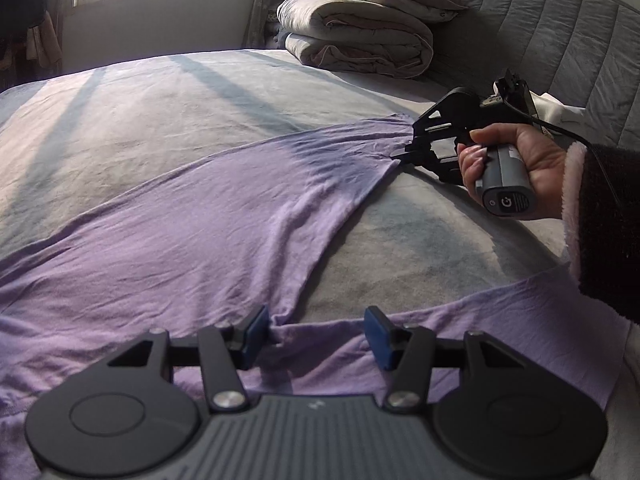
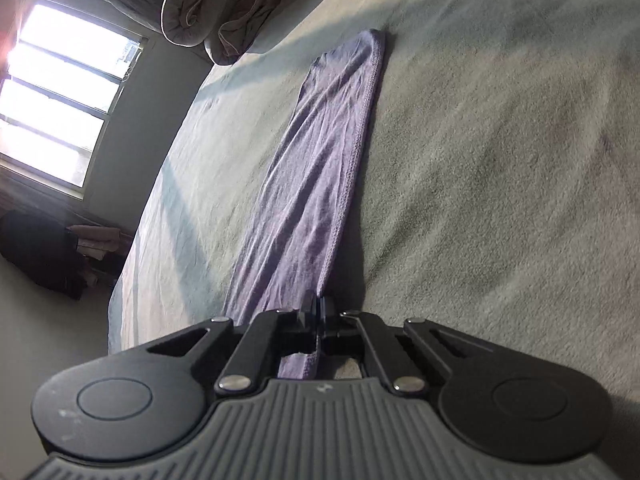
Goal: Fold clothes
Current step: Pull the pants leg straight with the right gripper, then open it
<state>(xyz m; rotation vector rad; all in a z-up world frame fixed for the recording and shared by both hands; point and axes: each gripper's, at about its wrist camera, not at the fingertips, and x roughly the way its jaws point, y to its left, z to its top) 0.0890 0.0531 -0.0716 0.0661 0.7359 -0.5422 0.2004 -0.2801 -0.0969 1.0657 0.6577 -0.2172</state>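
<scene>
— Purple garment (image 1: 208,232) lies spread on the bed (image 1: 160,92), one sleeve end pinched in our right tool (image 1: 400,155), which is closed tight on the hem.

— And our left tool (image 1: 316,334)?

— Part-open, blue pads either side of a bunched fold near the underarm — not pressing it yet, as far as we can tell.

— Then we should close the left on that fold before lifting, we'd say, and keep the sleeve taut between both tools so it lands flat.

— Away from the folded duvet (image 1: 356,36), too.
</scene>
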